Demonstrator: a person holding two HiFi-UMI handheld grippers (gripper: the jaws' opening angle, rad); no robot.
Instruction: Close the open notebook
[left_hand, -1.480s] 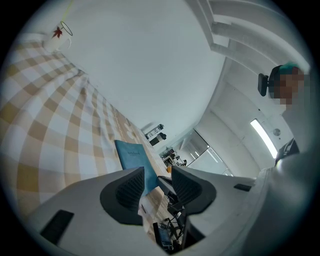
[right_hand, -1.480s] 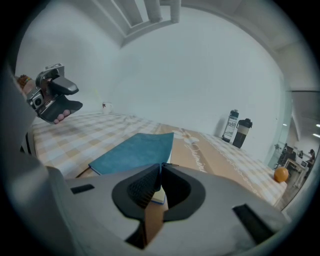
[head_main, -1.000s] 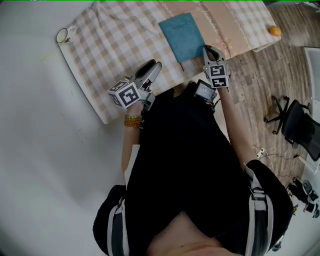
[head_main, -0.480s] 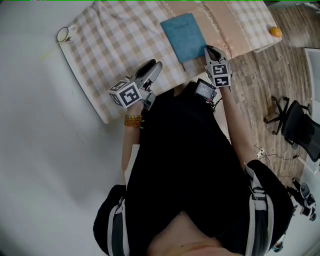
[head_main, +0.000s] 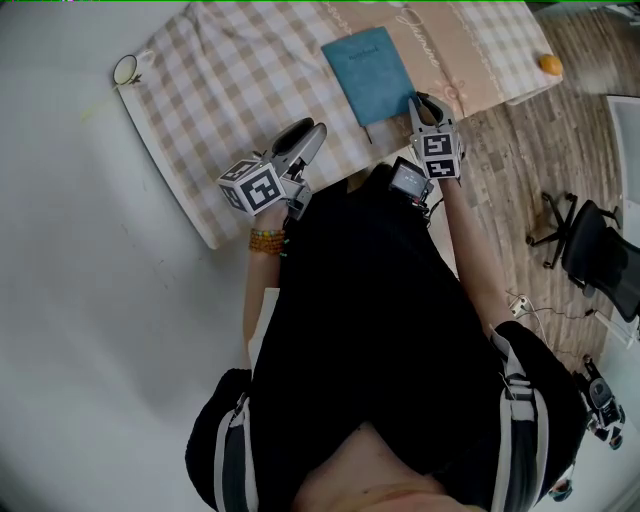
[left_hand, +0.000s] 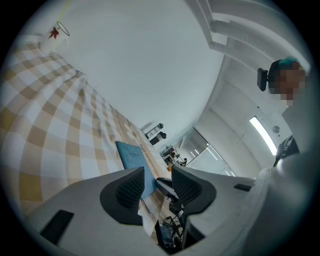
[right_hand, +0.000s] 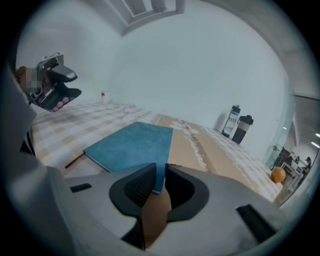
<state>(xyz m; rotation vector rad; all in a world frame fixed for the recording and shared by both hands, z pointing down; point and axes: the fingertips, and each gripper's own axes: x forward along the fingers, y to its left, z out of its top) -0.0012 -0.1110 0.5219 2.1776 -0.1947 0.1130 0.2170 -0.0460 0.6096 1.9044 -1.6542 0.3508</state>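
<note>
The teal notebook (head_main: 372, 72) lies shut and flat on the checked tablecloth (head_main: 220, 90), its ribbon (head_main: 365, 130) trailing off the near edge. My right gripper (head_main: 418, 100) is at its near right corner. In the right gripper view the notebook (right_hand: 132, 145) has that corner between the jaws of the right gripper (right_hand: 160, 172), which have just been opening and stand slightly apart, with a gap beside the cover. My left gripper (head_main: 303, 133) hovers over the cloth's near edge, open and empty. In the left gripper view the notebook (left_hand: 131, 160) shows beyond the left gripper (left_hand: 157, 175).
A white mug (head_main: 125, 70) stands at the cloth's far left corner. An orange (head_main: 549, 62) sits at the table's right end, and two bottles (right_hand: 232, 121) stand at the back. An office chair (head_main: 590, 250) is on the wooden floor to the right.
The right gripper has edged slightly to the right along the notebook's near corner and its jaws have parted a little. The left gripper has stayed put.
</note>
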